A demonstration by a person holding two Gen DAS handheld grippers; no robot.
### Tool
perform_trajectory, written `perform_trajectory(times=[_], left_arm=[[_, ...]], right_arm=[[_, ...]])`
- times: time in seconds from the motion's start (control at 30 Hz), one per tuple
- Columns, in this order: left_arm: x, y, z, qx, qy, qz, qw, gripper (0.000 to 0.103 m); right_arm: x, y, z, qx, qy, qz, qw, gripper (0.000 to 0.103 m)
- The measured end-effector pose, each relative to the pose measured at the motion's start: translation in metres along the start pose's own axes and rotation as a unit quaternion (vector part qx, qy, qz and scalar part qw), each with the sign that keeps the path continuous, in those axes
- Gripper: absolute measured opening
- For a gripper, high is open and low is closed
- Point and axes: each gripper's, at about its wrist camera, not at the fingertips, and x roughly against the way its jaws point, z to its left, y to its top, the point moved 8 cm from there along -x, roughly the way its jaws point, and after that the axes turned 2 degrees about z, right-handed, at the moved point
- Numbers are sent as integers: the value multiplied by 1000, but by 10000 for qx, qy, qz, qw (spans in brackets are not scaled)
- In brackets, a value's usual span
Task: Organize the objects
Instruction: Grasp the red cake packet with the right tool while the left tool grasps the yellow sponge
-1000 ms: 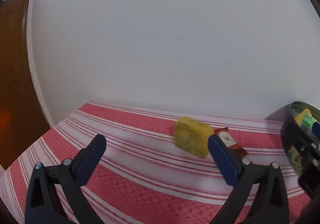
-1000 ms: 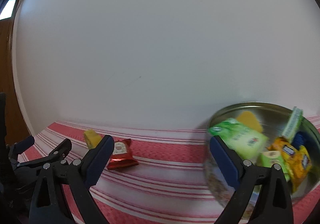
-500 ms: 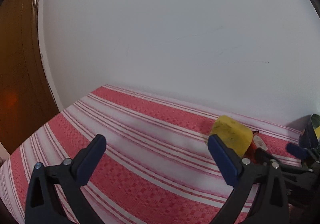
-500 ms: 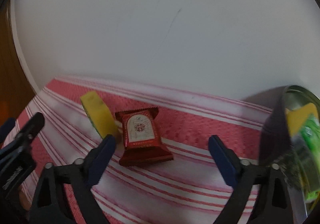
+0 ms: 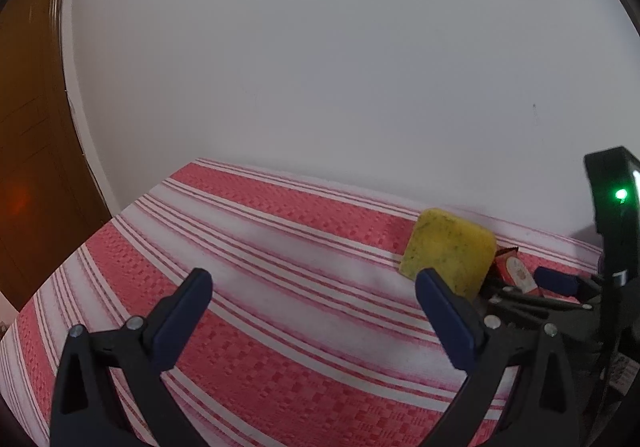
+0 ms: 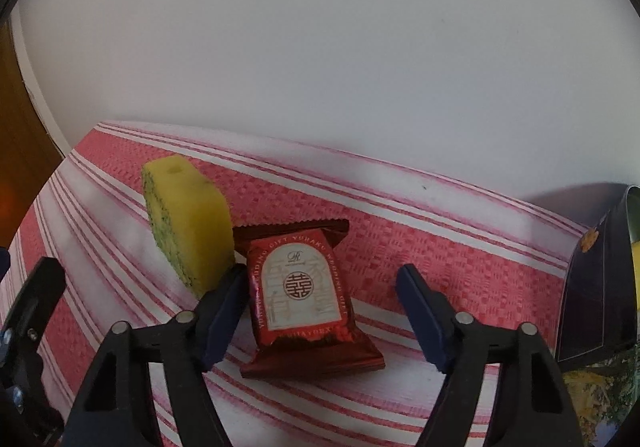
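Observation:
A red snack packet (image 6: 308,297) lies flat on the red-and-white striped cloth (image 6: 460,247). A yellow sponge (image 6: 188,233) stands on edge just left of it, touching its corner. My right gripper (image 6: 320,307) is open, its jaws on either side of the packet, not closed on it. In the left wrist view the sponge (image 5: 450,253) stands at the right with the packet (image 5: 516,273) behind it. My left gripper (image 5: 314,311) is open and empty over bare cloth, left of the sponge. The right gripper (image 5: 560,283) shows at the right edge there.
A round dark tin (image 6: 600,279) with snack packets inside stands at the right edge. A white wall (image 6: 320,47) rises right behind the table. A brown wooden door (image 5: 28,127) is at the left. The table's left edge (image 5: 48,279) drops off near the door.
My right gripper has swung left from the tin and dropped down around the red packet. My left gripper has shifted left, so the sponge sits further right in its view.

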Motion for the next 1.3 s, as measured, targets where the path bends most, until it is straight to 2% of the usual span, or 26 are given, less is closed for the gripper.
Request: perform_trajectory(times=[0.03, 0.07, 0.27, 0.53, 0.63, 0.7, 0.9, 1.13, 1.17, 1.2, 1.23, 1.27, 1.3], left_arm=[[0, 0, -1, 2, -22, 17, 10000, 103], [1, -1, -3, -4, -42, 42, 10000, 103], [-10, -4, -17, -189, -200, 329, 9991, 103], [2, 21, -58, -607, -742, -233, 9951, 103], [-9, 29, -70, -925, -714, -279, 9928, 103], [-22, 33, -71, -989, -753, -180, 9921, 103], [-55, 29, -76, -773, -1429, 420, 9858, 103], [-72, 23, -83, -722, -1637, 868, 9800, 103], [-73, 22, -84, -723, -1675, 890, 9792, 99], [-73, 22, -85, -741, -1725, 902, 9781, 89], [-73, 22, -87, -778, -1826, 900, 9760, 82], [-70, 22, -90, -815, -1959, 884, 9732, 70], [-69, 22, -91, -842, -2033, 868, 9716, 64]], right_arm=[[2, -1, -2, -42, 28, -38, 10000, 52], [4, -2, -5, -114, 31, -72, 9999, 44], [13, -13, -27, -520, 73, -146, 9985, 44], [21, -17, -38, -720, 128, -180, 9972, 44], [26, -17, -44, -815, 204, -198, 9963, 44], [25, -5, -46, -792, 202, -187, 9965, 44], [24, -4, -43, -715, 146, -166, 9972, 44], [22, -6, -48, -744, 188, -173, 9969, 44], [21, -6, -47, -750, 185, -173, 9969, 44], [18, -1, -43, -753, 176, -171, 9969, 44], [18, -1, -43, -750, 172, -171, 9969, 44], [18, -2, -44, -755, 197, -173, 9968, 44], [18, -2, -44, -766, 208, -176, 9967, 44]])
